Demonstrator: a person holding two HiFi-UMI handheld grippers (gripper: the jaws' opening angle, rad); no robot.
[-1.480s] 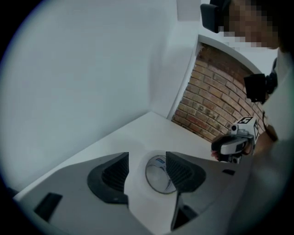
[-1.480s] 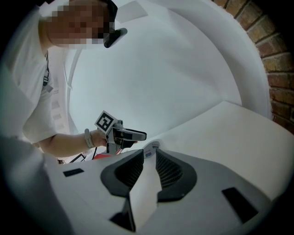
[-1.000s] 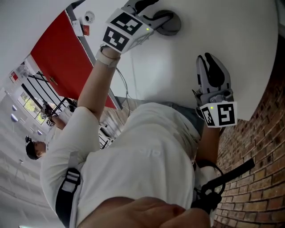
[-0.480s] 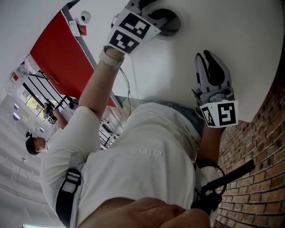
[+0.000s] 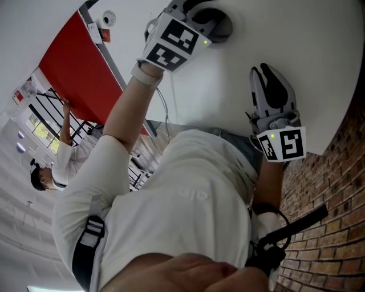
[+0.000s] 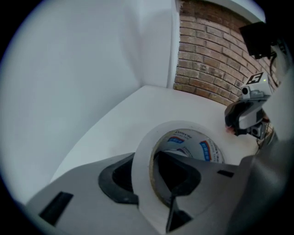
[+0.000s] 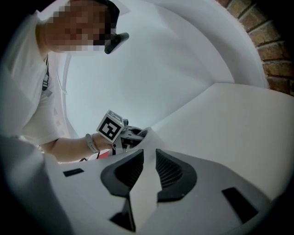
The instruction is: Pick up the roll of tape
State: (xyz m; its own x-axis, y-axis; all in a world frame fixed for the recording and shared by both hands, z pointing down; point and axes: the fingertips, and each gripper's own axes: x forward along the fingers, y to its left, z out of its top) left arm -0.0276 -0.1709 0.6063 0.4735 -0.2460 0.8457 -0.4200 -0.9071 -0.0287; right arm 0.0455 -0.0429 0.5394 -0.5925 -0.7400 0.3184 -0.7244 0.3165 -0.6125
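Note:
The roll of tape is white with a printed label inside its core, and it lies flat on the white table. In the head view the roll of tape shows as a grey ring at the top. My left gripper points down over it, and its jaws are closing. One finger stands outside the ring and the other inside the core, with the pads on the roll's wall. In the head view the left gripper covers part of the roll. My right gripper rests low over the table's near part, its jaws a narrow gap apart with nothing between them.
A brick wall borders the table on one side and runs down the right edge of the head view as a brick wall. A red panel and a person stand beyond the table's left edge. White walls enclose the table's far corner.
The left gripper's marker cube has shifted a little right and rolled over the roll. The person in the background has raised an arm. The right gripper has not moved.

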